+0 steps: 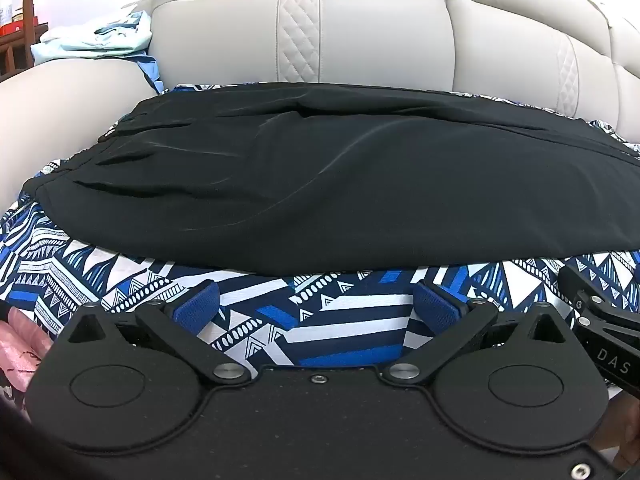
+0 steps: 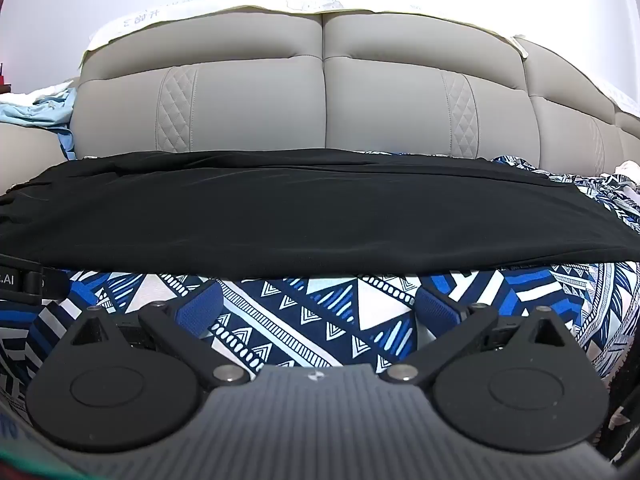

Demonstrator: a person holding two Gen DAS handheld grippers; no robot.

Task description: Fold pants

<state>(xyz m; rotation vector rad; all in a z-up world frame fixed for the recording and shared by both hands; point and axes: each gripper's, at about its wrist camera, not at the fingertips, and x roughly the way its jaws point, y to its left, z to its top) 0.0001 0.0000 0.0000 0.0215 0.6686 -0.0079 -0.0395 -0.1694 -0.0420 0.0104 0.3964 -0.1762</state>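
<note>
A grey padded sofa point(image 2: 320, 92) fills the background, and its seat is covered with a blue and white patterned cloth point(image 2: 304, 320). The black pants point(image 1: 320, 184) lie flat across this cloth, spread from left to right, close to the backrest. Light blue clothes point(image 1: 100, 40) are piled on the sofa arm at the far left. The left tongs point(image 1: 316, 306) hang over the cloth just in front of the near edge of the pants, wide open, with nothing between the blue pads point(image 1: 198, 304). The right tongs point(image 2: 318, 306) are beside them, also wide open and empty, not touching the pants.
</note>
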